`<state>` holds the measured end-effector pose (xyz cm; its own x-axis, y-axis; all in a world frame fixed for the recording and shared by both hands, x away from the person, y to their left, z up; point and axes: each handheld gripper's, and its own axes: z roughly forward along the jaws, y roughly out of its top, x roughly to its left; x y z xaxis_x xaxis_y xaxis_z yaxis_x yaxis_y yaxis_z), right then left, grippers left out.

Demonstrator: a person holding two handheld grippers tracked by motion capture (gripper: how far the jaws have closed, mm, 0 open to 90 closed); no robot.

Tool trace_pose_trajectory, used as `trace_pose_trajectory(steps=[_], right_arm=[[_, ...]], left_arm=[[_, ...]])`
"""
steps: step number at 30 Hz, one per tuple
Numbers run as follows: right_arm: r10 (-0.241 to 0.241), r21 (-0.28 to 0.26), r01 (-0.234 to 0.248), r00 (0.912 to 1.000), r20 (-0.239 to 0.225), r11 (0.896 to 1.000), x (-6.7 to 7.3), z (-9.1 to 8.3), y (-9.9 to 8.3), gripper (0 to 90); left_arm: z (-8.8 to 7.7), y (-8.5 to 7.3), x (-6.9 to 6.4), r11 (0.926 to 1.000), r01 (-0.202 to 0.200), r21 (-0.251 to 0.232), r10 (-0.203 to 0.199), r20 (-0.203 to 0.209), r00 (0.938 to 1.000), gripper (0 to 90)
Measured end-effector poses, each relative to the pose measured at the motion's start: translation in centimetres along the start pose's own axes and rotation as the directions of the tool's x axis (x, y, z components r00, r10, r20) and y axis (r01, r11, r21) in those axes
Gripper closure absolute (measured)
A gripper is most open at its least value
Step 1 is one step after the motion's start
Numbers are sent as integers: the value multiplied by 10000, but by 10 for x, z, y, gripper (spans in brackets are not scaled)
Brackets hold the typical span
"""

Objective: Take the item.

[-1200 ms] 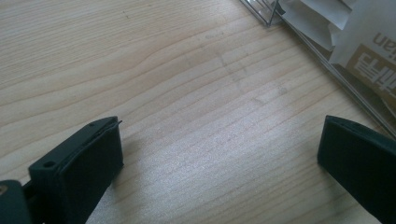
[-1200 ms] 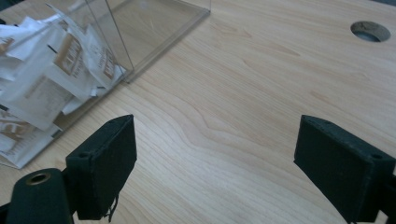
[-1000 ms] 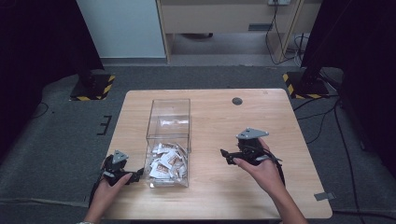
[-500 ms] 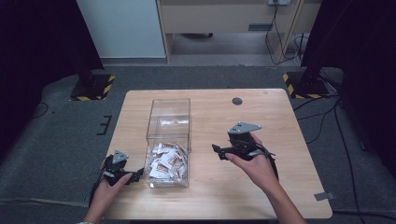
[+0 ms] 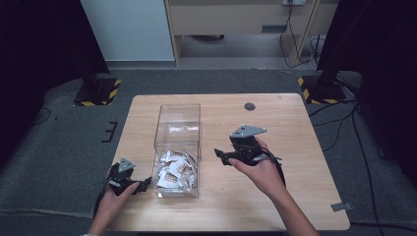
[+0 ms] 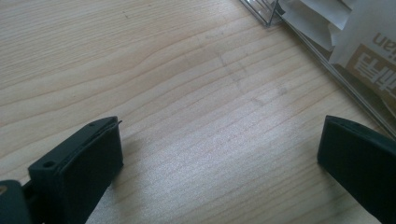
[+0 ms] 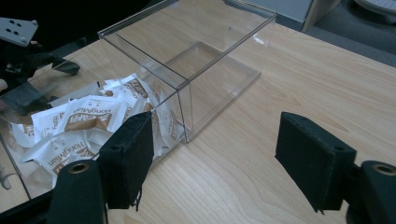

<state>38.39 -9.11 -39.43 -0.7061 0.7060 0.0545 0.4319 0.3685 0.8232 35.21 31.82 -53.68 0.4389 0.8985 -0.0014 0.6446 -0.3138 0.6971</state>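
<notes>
A clear plastic box [image 5: 178,141] with two compartments stands on the wooden table [image 5: 295,123]. Its near compartment holds several white and brown sachets [image 5: 176,172]; the far one looks empty in the right gripper view. My left gripper [image 5: 143,185] rests open on the table just left of the box's near corner, its jaws [image 6: 219,168] wide over bare wood, with the sachets [image 6: 364,46] behind the wall. My right gripper [image 5: 220,156] hovers right of the box and points at it. Its jaws [image 7: 215,158] have just been closing, stand apart, and hold nothing. The sachets [image 7: 88,116] lie behind the clear wall [image 7: 187,93].
A small dark round disc [image 5: 250,106] sits near the table's far edge. Bare wood stretches right of the box and along the near edge. Black stand bases with yellow stripes [image 5: 98,93] [image 5: 322,88] sit on the grey floor beyond the table.
My right gripper has moved left toward the box and risen a little, and its jaws have narrowed. The left gripper has not moved.
</notes>
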Motion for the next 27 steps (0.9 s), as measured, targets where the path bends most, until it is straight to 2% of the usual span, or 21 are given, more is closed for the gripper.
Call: trace_pose_trajectory(steps=[27], right_arm=[[-185, -163, 175, 9979, -625, 9997, 25, 23, 23, 317]], left_arm=[[0, 0, 0, 10000, -7, -2, 7, 4, 10000, 0]])
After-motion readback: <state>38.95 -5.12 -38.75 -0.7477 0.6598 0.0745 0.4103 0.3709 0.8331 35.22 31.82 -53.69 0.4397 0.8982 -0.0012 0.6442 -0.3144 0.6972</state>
